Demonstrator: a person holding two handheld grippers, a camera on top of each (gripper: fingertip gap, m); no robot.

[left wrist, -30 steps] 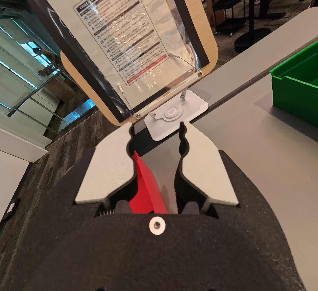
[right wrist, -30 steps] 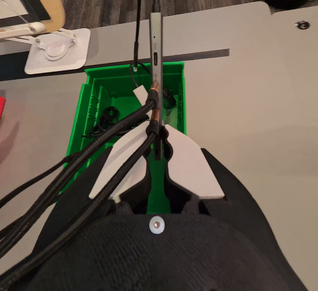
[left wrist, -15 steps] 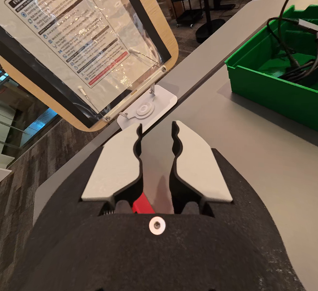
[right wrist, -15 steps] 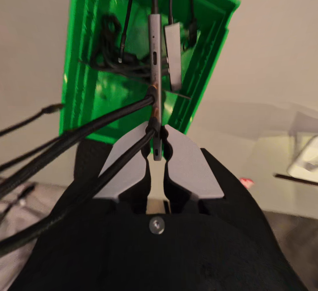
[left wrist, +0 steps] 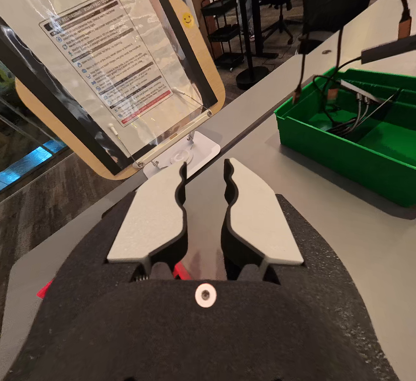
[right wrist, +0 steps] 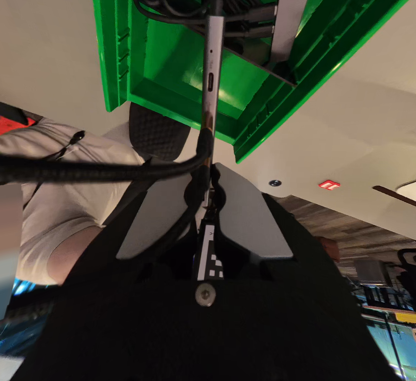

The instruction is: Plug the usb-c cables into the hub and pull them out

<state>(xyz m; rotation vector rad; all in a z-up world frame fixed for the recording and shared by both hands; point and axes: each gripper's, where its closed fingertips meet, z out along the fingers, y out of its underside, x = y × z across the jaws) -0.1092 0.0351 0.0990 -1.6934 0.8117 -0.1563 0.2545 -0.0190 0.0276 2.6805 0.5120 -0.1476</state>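
My right gripper (right wrist: 210, 168) is shut on the near end of a slim grey hub (right wrist: 211, 64), held edge-on above the green bin (right wrist: 112, 32). Thick black braided cables (right wrist: 101, 168) with copper-coloured plugs are plugged into the hub's left side near my fingers. One port (right wrist: 210, 82) farther along is empty. In the left wrist view the hub (left wrist: 389, 51) hangs in the air at upper right, with loose cable ends (left wrist: 297, 95) dangling over the bin (left wrist: 337, 156). My left gripper (left wrist: 204, 166) is open and empty, low over the grey table, left of the bin.
A second grey hub (right wrist: 288, 10) with cables lies in the bin. A sign on a white stand (left wrist: 112, 66) is at the table's far edge, just ahead of my left gripper. A red object (left wrist: 182, 268) lies under my left gripper. A person in a white shirt (right wrist: 67, 190) is close by. The grippers' ends are close to 40 centimeters from one another.
My right gripper has tipped far over with the hub, now close above the bin. My left gripper has turned right toward the bin, and its jaws have narrowed a little.
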